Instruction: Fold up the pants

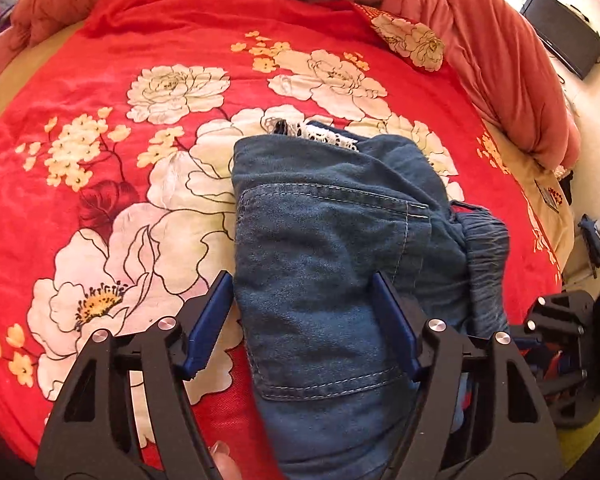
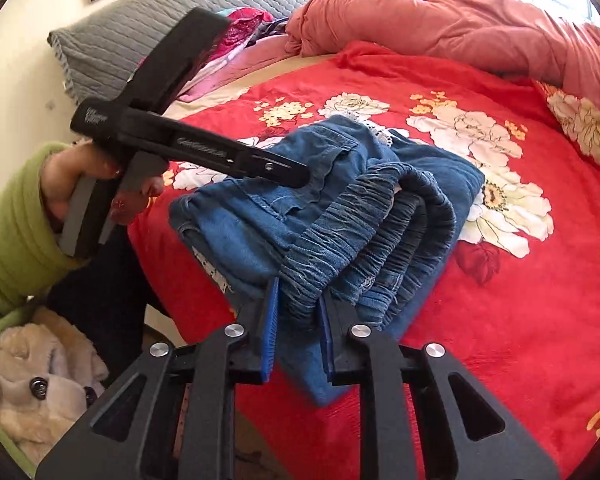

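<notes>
Blue denim pants [image 1: 332,248] lie folded into a thick bundle on the red floral blanket [image 1: 100,184]. A back pocket faces up and white lace trim shows at the far edge. My left gripper [image 1: 300,300] is open, one finger on the blanket left of the bundle, the other on the denim. In the right wrist view the pants [image 2: 320,200] show their gathered elastic waistband toward me. My right gripper [image 2: 300,308] is shut on that waistband fold. The left gripper's body hovers over the pants' far left side in that view.
A salmon quilt [image 1: 500,60] is bunched along the bed's far and right edges. A grey pillow [image 2: 160,28] and pink clothes lie at the head. A plush toy [image 2: 32,380] sits on the floor at lower left. A dark box [image 1: 564,32] stands beyond the bed.
</notes>
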`<move>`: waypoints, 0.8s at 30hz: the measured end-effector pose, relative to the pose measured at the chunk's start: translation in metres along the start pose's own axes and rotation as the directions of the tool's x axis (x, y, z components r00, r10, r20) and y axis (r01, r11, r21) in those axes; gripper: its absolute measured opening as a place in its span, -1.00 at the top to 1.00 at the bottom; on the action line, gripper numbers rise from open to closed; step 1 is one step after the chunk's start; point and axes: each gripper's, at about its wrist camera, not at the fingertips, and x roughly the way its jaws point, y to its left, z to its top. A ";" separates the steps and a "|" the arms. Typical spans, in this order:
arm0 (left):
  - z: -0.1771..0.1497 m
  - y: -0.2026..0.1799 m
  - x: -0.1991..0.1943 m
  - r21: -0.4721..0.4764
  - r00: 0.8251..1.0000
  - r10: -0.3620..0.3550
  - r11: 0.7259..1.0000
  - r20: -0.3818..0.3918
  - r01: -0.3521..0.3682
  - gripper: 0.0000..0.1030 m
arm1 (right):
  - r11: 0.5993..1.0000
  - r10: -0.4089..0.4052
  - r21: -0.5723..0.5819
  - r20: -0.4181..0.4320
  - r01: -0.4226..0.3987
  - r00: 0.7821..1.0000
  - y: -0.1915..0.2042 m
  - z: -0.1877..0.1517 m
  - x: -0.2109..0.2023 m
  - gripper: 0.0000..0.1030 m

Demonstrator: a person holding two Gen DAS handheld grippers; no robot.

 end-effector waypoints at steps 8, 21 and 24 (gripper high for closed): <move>0.003 0.006 -0.006 0.002 1.000 0.007 1.000 0.010 -0.007 -0.23 | 0.985 -0.037 -0.161 0.129 0.058 0.991 0.052 0.014 -0.039 0.51; 0.013 0.014 -0.005 0.002 0.999 0.033 0.999 0.002 -0.033 -0.23 | 0.847 -0.162 -0.511 0.022 0.150 0.987 0.106 0.051 0.043 0.51; 0.014 0.014 -0.002 0.001 0.999 0.032 0.999 -0.002 -0.032 -0.23 | 0.853 -0.104 -0.518 -0.060 0.058 0.993 0.107 0.041 0.052 0.86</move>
